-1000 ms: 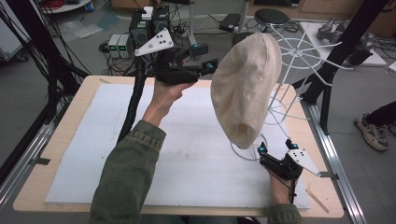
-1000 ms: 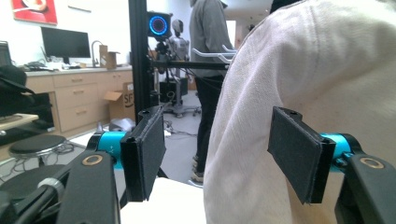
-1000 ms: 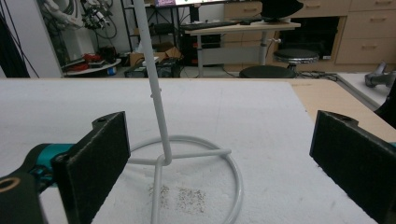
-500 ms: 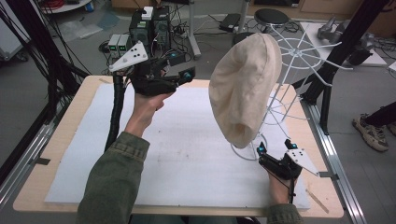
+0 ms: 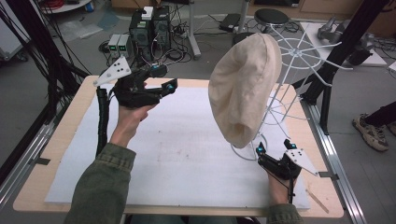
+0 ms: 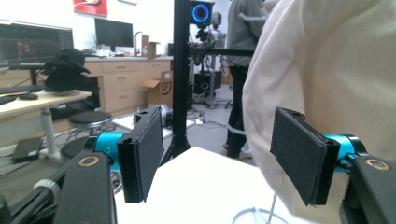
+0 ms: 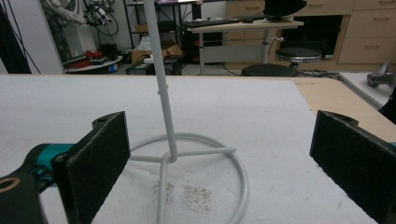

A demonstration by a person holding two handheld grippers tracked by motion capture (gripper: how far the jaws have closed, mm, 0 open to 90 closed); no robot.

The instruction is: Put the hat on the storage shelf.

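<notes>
A cream fabric hat (image 5: 245,88) hangs on a white wire stand (image 5: 299,49) at the table's right. Its ring base (image 5: 243,151) rests on the white mat. My left gripper (image 5: 164,78) is held up over the far left of the mat, well left of the hat, open and with nothing in it. In the left gripper view the hat (image 6: 327,70) bulges at the right, beyond the open left gripper (image 6: 219,144). My right gripper (image 5: 273,147) sits low just right of the ring base, open. The right gripper view has the stand's pole (image 7: 161,79) and ring (image 7: 233,161) ahead of the open right gripper (image 7: 219,158).
A white foam mat (image 5: 177,154) covers most of the wooden table (image 5: 322,186). Black frame posts (image 5: 345,42) rise at the back right and left. Computers (image 5: 149,25) and a stool (image 5: 271,16) stand on the floor beyond. A person's shoe (image 5: 371,133) is at the right.
My left gripper has drawn back to the left, away from the hat. The hat has swung slightly on its stand. The right gripper has stayed in place.
</notes>
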